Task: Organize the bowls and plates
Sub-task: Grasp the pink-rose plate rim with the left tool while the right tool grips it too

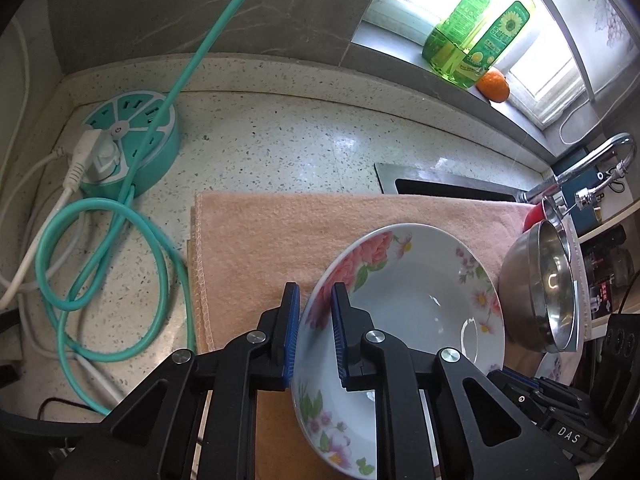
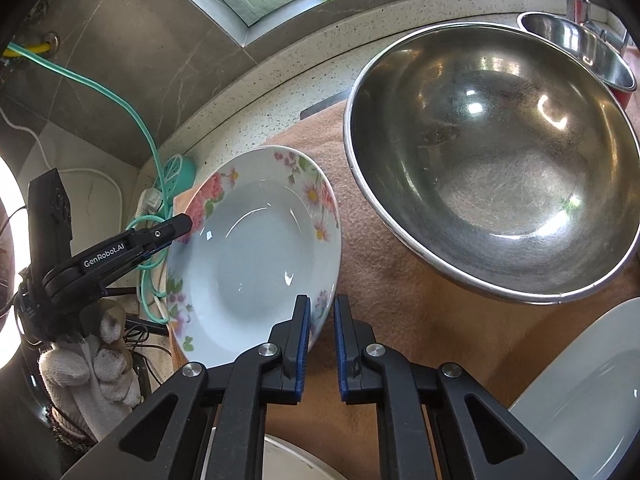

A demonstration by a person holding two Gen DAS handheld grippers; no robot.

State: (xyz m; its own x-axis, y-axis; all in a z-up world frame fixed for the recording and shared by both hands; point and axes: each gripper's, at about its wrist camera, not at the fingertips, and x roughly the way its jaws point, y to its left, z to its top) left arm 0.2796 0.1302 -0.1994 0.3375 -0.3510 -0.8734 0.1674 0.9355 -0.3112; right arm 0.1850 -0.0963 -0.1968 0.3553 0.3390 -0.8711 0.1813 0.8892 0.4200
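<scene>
A white floral deep plate [image 1: 420, 312] is held tilted above the peach towel [image 1: 260, 248]. My left gripper [image 1: 315, 332] is shut on the plate's left rim. In the right wrist view the same floral plate [image 2: 256, 256] sits left of centre, with the left gripper [image 2: 176, 228] at its far left edge. My right gripper [image 2: 321, 344] has its jaws a little apart around the plate's near right rim; I cannot tell whether they touch it. A large steel bowl [image 2: 492, 160] lies on the towel to the right; it also shows in the left wrist view [image 1: 536, 288].
A second steel bowl [image 2: 580, 48] sits by the tap. A plain white plate [image 2: 580, 400] is at lower right, another white rim [image 2: 288, 460] at the bottom. A teal power strip [image 1: 132, 144] with looped cable [image 1: 100, 256] lies left. Green bottles [image 1: 480, 28] and an orange [image 1: 494, 84] stand on the sill.
</scene>
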